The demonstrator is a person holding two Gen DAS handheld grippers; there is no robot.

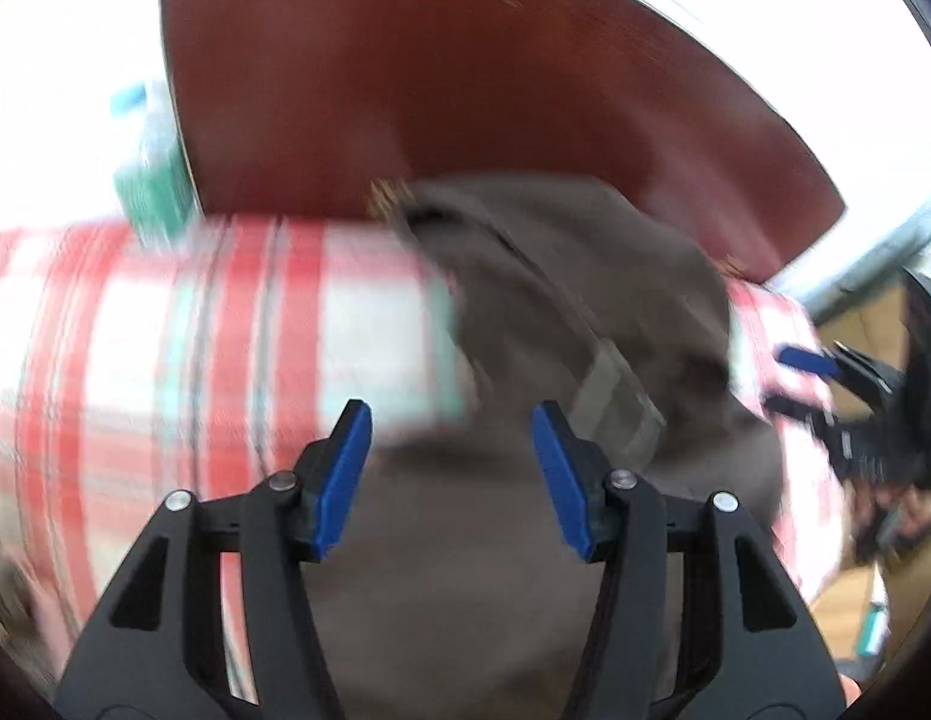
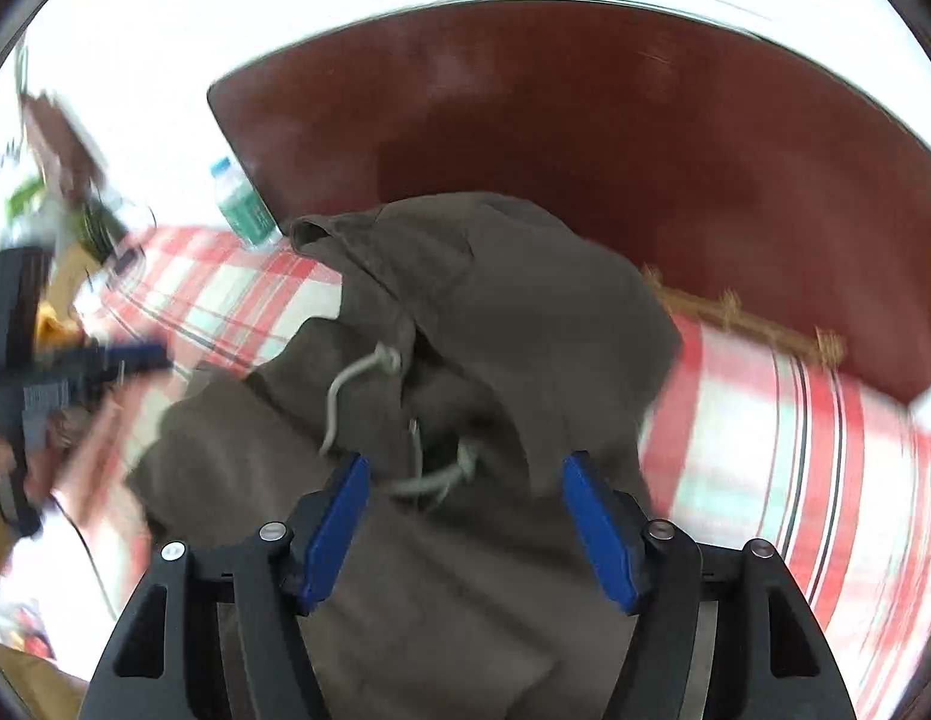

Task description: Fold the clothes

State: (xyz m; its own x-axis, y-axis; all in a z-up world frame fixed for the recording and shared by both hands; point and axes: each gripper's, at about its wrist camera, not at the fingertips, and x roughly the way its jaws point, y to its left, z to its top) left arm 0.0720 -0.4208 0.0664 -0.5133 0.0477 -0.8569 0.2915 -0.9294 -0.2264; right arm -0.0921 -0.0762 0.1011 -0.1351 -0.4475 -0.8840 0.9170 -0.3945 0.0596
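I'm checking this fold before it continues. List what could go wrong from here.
1. Both the left gripper and right gripper are open above the brown hoodie, so the bunched fold may slump.
2. The loose drawstring could snag a finger.
3. The water bottle stands near the cloth's edge and might be knocked.

wrist cams: steep downward, close | shared: brown hoodie (image 1: 525,312) (image 2: 495,312)

Brown hoodie (image 2: 465,312) bunched on plaid cloth; drawstrings loose.

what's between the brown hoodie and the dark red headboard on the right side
In the right wrist view, a strip of red plaid bedding lies between the brown hoodie and the dark red headboard.
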